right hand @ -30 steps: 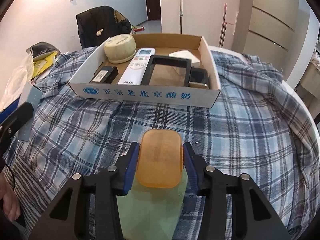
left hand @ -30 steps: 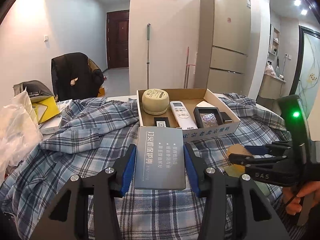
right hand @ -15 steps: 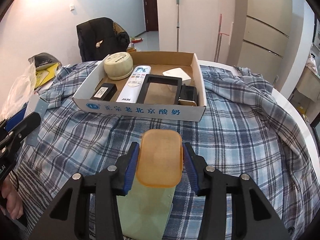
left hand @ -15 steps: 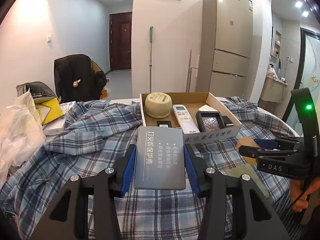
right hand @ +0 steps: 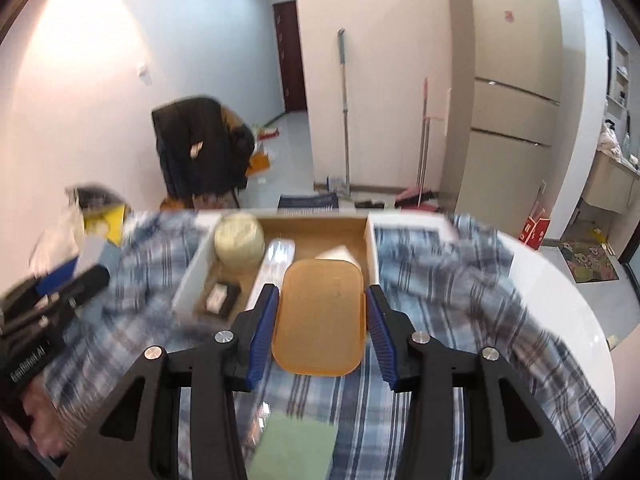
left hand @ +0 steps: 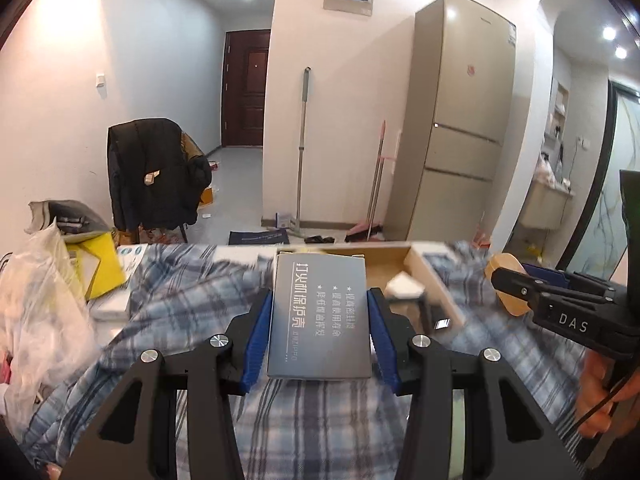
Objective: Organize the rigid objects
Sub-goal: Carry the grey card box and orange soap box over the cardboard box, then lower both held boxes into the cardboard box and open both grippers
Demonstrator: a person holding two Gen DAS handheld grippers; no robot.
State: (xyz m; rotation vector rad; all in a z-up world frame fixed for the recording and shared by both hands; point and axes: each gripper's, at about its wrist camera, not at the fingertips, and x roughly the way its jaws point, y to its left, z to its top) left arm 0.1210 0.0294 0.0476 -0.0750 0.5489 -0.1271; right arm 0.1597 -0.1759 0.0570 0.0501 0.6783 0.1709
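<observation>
A flat grey box (left hand: pixel 320 316) with white printed characters is clamped by the left gripper (left hand: pixel 320 338) above the plaid cloth (left hand: pixel 320 432); a rounded orange lid (right hand: pixel 320 316) on a pale green container is clamped by the right gripper (right hand: pixel 320 332) before the cardboard tray (right hand: pixel 320 226)

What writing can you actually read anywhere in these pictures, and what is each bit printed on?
"DAS": on the right gripper.
"打火机保护壳": large characters on the grey box in the left gripper.
Smaller lines and brand on that box: too small to read.
White label on the left gripper's side, right wrist view: blurred.
Cardboard tray print: hidden.
</observation>
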